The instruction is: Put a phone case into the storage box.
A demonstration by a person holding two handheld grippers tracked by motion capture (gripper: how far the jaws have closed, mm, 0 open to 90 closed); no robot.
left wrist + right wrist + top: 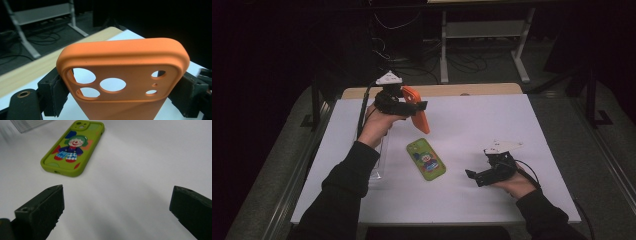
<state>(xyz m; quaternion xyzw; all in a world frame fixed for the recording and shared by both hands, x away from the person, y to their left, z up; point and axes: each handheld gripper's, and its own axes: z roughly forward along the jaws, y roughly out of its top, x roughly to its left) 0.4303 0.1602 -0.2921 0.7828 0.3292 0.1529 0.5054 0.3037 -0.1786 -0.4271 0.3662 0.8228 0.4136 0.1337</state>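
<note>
Left gripper (419,106) clamps soft orange silicone phone case (418,114) by its side edges, lifted.
Light, bendy; right gripper (472,176) wide open, empty.

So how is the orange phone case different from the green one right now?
The orange case is plain, held off the table in the left gripper, its jaws shut on its sides; the green case has a clown picture and lies flat on the white table, untouched, ahead of the open right gripper. Both are rounded phone cases with camera cutouts.
</note>
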